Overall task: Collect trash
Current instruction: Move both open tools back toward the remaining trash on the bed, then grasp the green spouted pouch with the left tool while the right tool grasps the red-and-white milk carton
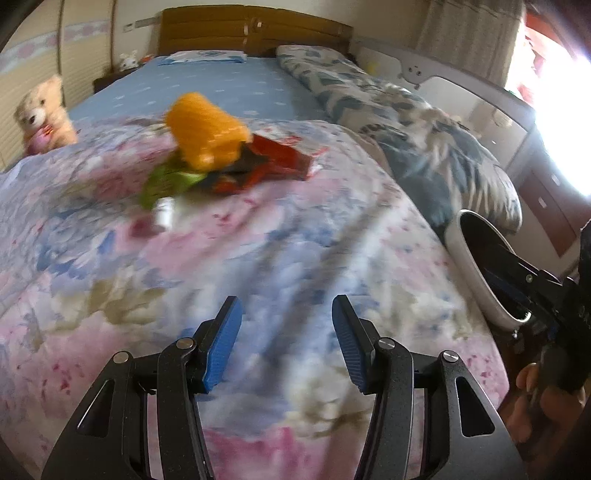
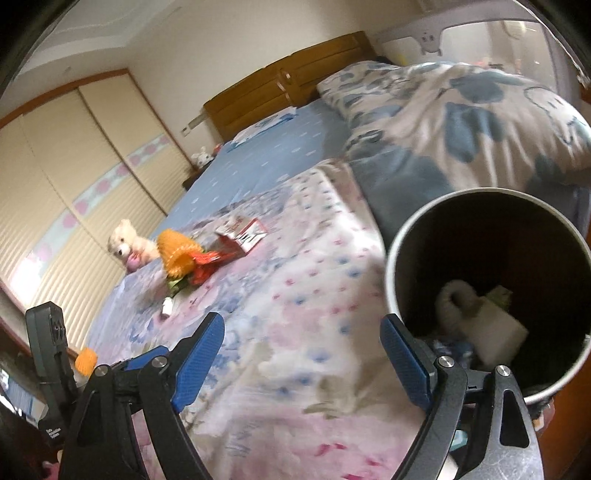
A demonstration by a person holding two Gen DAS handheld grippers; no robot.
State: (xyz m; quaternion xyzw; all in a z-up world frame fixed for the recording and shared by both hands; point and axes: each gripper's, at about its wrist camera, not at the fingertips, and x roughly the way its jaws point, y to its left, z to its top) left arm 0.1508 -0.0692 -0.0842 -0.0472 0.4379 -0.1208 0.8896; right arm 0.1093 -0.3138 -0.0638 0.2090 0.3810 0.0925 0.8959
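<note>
A pile of trash lies on the floral quilt: an orange foam net (image 1: 205, 129) (image 2: 176, 253), a red wrapper (image 1: 273, 162) (image 2: 207, 264), a green wrapper (image 1: 166, 182) (image 2: 176, 284), a small white bottle (image 1: 163, 211) (image 2: 167, 306) and a red-and-white packet (image 2: 243, 234). A white trash bin (image 2: 480, 280) (image 1: 480, 280) with a dark inside holds white crumpled trash, at the bed's right side. My left gripper (image 1: 286, 343) is open and empty above the quilt, well short of the pile. My right gripper (image 2: 299, 358) is open and empty, its right finger by the bin's rim.
A teddy bear (image 1: 42, 114) (image 2: 129, 245) sits at the bed's left edge. A blue-and-white duvet (image 1: 406, 122) (image 2: 461, 122) is heaped on the right. The wooden headboard (image 1: 255, 29) and wardrobe doors (image 2: 74, 166) stand behind. A white cot (image 1: 461, 85) is beyond the bed.
</note>
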